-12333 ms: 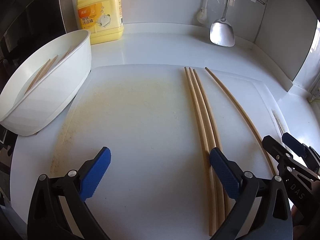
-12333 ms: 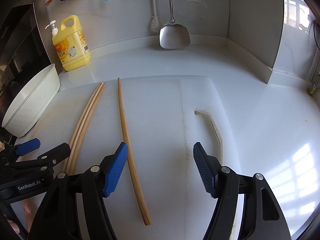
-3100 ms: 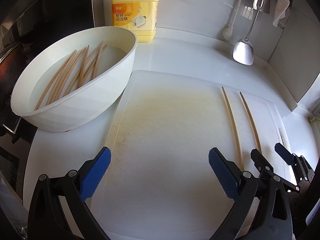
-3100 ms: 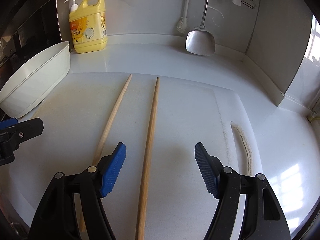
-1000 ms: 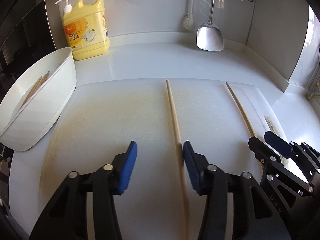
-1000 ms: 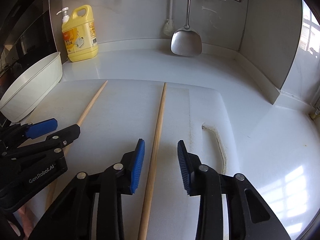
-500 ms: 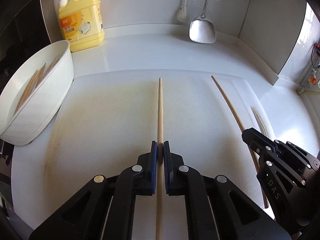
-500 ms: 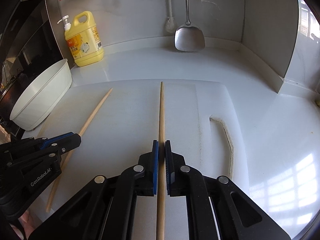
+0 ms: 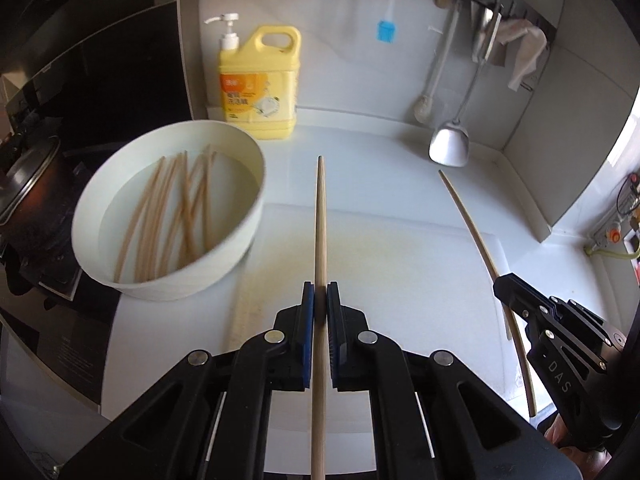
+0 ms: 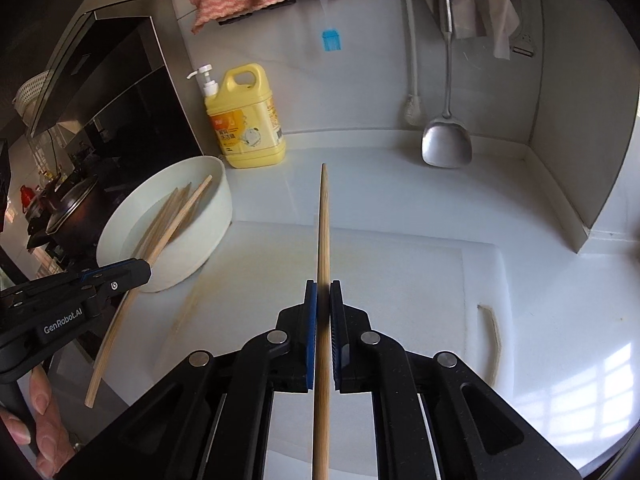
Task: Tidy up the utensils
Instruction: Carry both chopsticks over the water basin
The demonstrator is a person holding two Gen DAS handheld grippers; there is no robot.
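My left gripper point(image 9: 320, 294) is shut on a long wooden chopstick point(image 9: 321, 232) and holds it above the white cutting board point(image 9: 400, 272), its tip pointing to the back wall. My right gripper point(image 10: 323, 292) is shut on a second chopstick point(image 10: 324, 224), also lifted. In the left wrist view the right gripper point(image 9: 504, 284) and its chopstick point(image 9: 472, 228) are at the right. In the right wrist view the left gripper point(image 10: 142, 272) holds its chopstick point(image 10: 120, 316) beside the white bowl point(image 10: 218, 216). The bowl point(image 9: 168, 284) holds several chopsticks point(image 9: 180, 208) in water.
A yellow detergent bottle point(image 9: 258, 84) stands at the back by the wall. A metal spatula point(image 9: 450, 144) and a brush hang on the wall. A dark stove with a pot point(image 10: 68, 208) lies left of the bowl. A wall corner closes the right side.
Both grippers, each shut on a chopstick, have lifted them off the cutting board and moved left toward the bowl.
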